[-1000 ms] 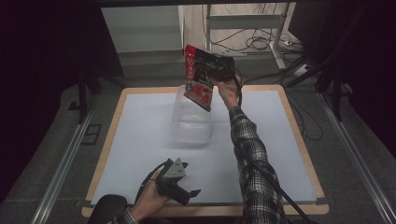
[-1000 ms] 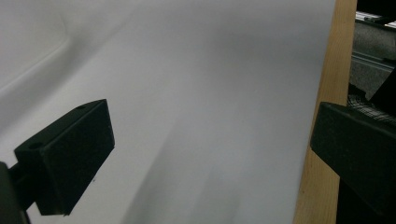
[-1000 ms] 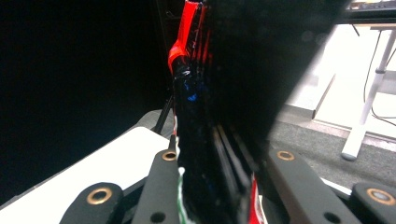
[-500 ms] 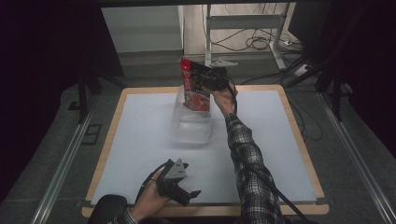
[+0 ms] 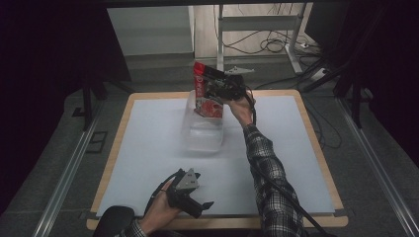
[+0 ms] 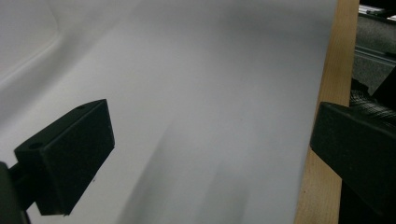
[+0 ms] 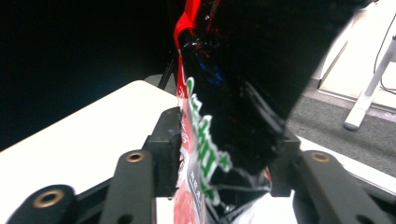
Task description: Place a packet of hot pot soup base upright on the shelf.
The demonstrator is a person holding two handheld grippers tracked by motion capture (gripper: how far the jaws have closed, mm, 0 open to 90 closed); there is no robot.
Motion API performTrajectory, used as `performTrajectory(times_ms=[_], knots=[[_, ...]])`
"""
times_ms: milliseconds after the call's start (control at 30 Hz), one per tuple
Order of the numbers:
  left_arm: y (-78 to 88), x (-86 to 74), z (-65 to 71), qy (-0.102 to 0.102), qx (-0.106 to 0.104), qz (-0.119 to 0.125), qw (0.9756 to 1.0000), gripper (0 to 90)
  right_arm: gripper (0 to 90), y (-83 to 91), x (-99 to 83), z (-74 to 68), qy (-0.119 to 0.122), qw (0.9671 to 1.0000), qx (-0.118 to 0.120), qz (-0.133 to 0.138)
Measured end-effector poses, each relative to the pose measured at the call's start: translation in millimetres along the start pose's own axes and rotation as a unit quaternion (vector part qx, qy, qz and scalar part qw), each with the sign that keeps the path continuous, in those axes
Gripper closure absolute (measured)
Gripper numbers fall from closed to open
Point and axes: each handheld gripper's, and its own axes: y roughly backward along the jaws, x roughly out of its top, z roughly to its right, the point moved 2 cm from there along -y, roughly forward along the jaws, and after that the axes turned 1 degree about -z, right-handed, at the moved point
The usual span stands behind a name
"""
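My right gripper point(image 5: 217, 89) is pinching the red snack bag point(image 5: 206, 94) upright, its lower end just over the clear plastic bin point(image 5: 202, 133) directly beneath. I judge we're mid-placement, so next I lower and release. My left gripper point(image 5: 190, 195) idles near the table point(image 5: 148, 148) edge, jaws spread, nothing blocking.

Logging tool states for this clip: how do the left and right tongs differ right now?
The left tongs rest low near the table's front edge, jaws open and empty. The right tongs are raised at the far side, clamped on a red snack bag above a clear container. Both are hand-held.
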Motion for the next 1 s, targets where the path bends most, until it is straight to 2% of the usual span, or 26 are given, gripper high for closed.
performTrajectory(times_ms=[133, 367, 600, 1000], knots=[[-0.6, -0.2, 0.1, 0.000, 0.001, 0.000, 1.0000, 0.0, 43.6, 2.4, 1.3, 0.8, 0.009, 0.9999, -0.007, -0.008], [-0.4, -0.7, -0.6, 0.000, -0.001, -0.002, 1.0000, 0.0, 34.2, 6.3, 1.1, 0.5, 0.008, 0.9997, -0.001, -0.024], [-1.2, -1.3, -0.7, 0.001, 0.000, -0.003, 1.0000, 0.0, 29.4, 13.0, 4.1, -2.3, 0.012, 0.9993, 0.003, -0.035], [-1.2, -1.5, -0.8, 0.003, -0.003, 0.002, 1.0000, 0.0, 19.9, 29.1, 7.0, -4.7, 0.005, 0.9993, 0.012, -0.035]])
